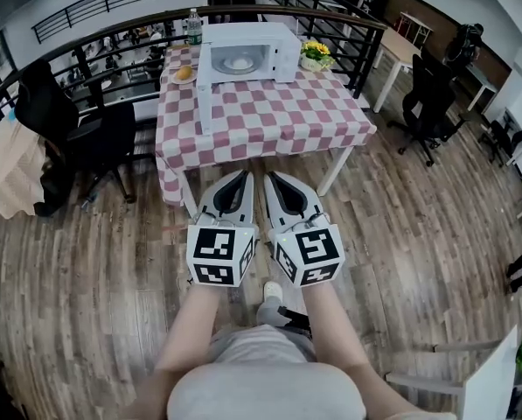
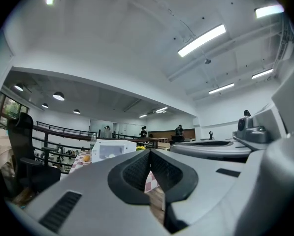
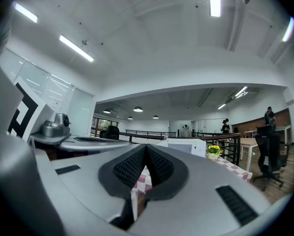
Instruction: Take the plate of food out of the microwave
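Both tools are clenched on nothing, side by side: left tool (image 1: pixel 241 176), right tool (image 1: pixel 271 178), pointing toward 12 o'clock. Well apart at 12 o'clock stands the checkered table (image 1: pixel 278 121), carrying the microwave (image 1: pixel 261 40) with its door (image 1: pixel 205 99) open; the plate of food (image 1: pixel 238 62) sits inside.

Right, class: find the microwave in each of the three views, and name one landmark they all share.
Head view: microwave top centre, on the checked table.
Left gripper view: microwave small, left of centre, below mid-height.
Right gripper view: microwave small, right of centre, below mid-height.
Shared landmark: yellow flowers, to its right in every view.
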